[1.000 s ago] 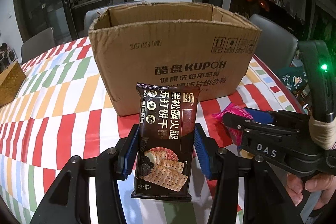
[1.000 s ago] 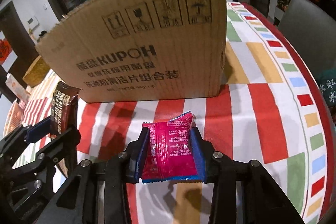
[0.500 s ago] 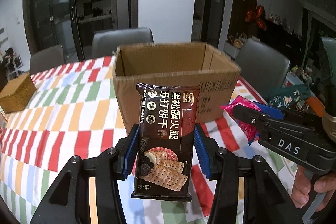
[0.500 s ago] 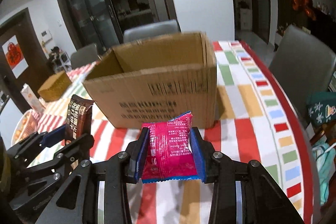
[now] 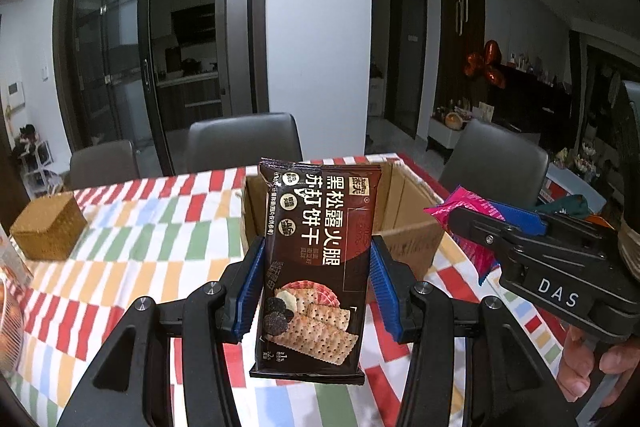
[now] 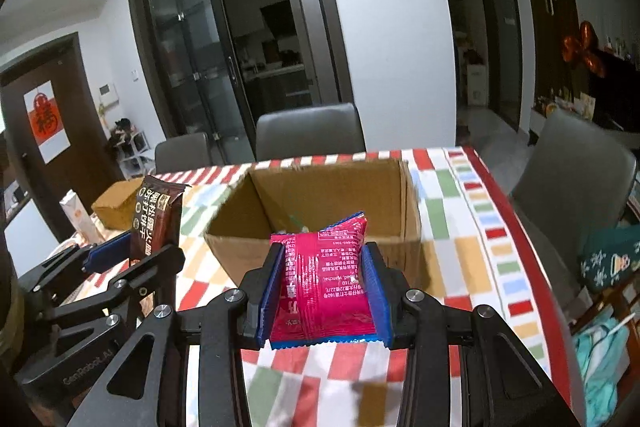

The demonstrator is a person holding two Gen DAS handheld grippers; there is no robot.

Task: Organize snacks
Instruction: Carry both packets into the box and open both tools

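Both tongs are loaded: the left tongs [image 5: 316,291] pinch a dark brown cracker packet [image 5: 316,267] upright between blue pads [image 5: 250,291], and the right tongs [image 6: 323,293] pinch a pink snack pouch [image 6: 324,283] the same way, pads pressed into its sides. Each packet is held in the air on the near side of an open cardboard box [image 6: 320,203], above the table [image 6: 460,227] with its striped, many-coloured cloth. From the right wrist view the box interior shows bare brown walls with something small and green low at the back. The cracker packet sits left of the box, the pouch in front of its near wall. Left of the box lies a woven brown block [image 5: 48,227]. Grey chairs [image 5: 244,143] stand behind the box, and one more to its right. A hand [image 5: 592,367] grips the right tool's handle.
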